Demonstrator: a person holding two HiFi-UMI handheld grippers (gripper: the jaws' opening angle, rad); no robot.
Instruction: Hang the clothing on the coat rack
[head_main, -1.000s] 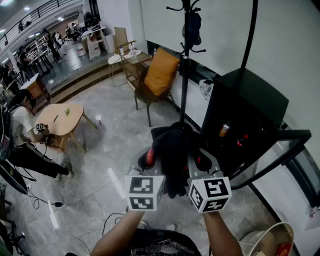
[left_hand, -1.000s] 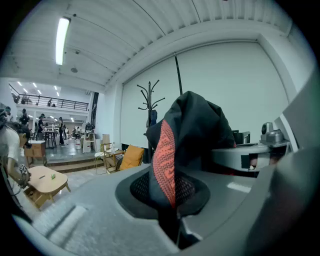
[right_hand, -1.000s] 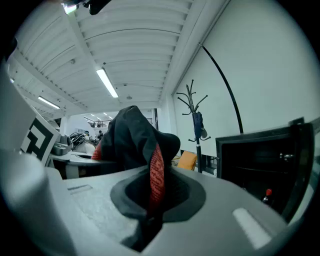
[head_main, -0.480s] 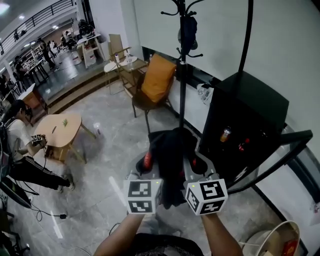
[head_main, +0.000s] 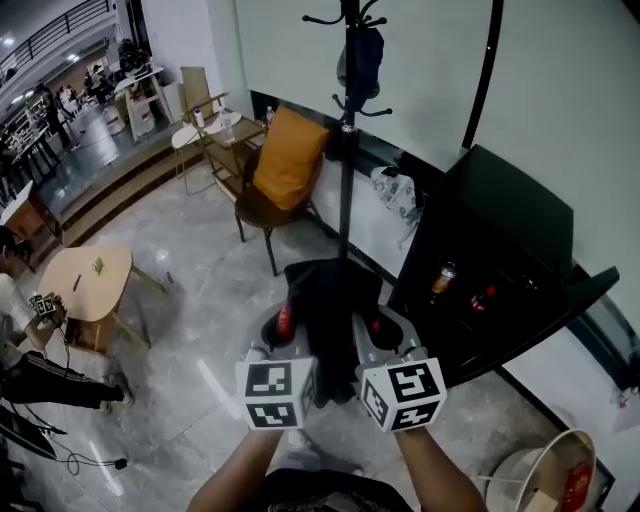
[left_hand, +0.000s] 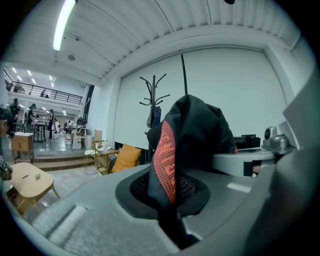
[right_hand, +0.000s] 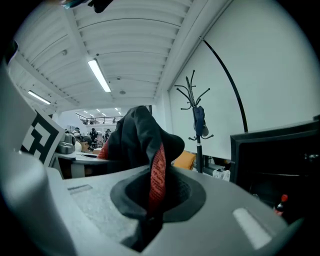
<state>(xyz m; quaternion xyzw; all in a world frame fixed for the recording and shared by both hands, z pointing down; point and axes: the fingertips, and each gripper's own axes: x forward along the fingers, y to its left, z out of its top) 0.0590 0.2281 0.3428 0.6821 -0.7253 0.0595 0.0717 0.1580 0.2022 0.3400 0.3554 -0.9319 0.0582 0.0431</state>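
Clothing (head_main: 330, 305), dark with orange trim, hangs bunched between the left gripper (head_main: 284, 325) and right gripper (head_main: 378, 330). Each is clamped on a fold, short of the coat rack (head_main: 346, 150). It is soft, light and probably floppy, so grip near the collar.

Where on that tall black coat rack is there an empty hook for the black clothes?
The top hooks of the tall black coat rack look bare, above the dark blue garment. It's crowded just below them on the right, where that garment already hangs. The left tongs and right tongs both grip the black clothing.
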